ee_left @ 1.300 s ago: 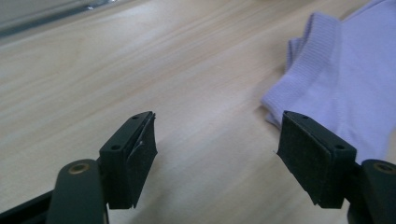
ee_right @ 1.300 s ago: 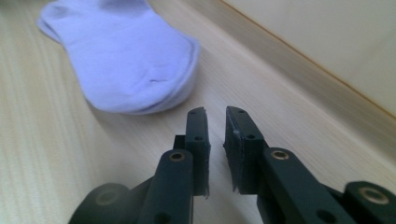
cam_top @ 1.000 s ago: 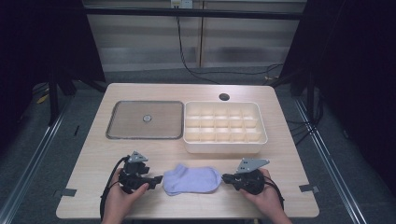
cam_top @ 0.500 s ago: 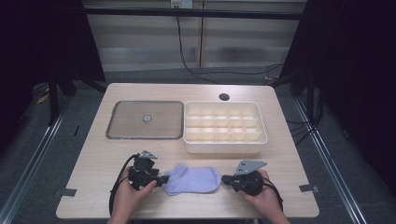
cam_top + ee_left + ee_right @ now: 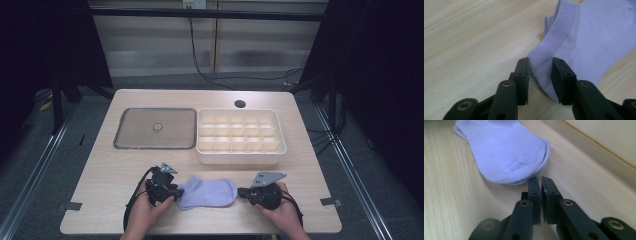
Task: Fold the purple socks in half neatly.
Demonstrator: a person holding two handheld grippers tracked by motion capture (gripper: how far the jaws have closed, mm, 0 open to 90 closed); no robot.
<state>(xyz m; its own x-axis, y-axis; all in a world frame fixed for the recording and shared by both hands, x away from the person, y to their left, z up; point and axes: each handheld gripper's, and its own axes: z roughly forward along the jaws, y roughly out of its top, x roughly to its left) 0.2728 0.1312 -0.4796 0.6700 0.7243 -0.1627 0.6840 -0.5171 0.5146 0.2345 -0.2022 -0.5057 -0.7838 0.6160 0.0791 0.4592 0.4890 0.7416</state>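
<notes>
The left claw (image 5: pixel 540 75) has just been closing around the sock (image 5: pixel 584 37) cuff, not yet pinching; the right claw (image 5: pixel 541 192) is pressed together, empty.

Pale lilac ankle sock (image 5: pixel 209 193) lies flat on my near edge of the table, lengthwise left to right. Ribbed cuff (image 5: pixel 556 37) at my left, rounded toe (image 5: pixel 524 167) at my right.
</notes>
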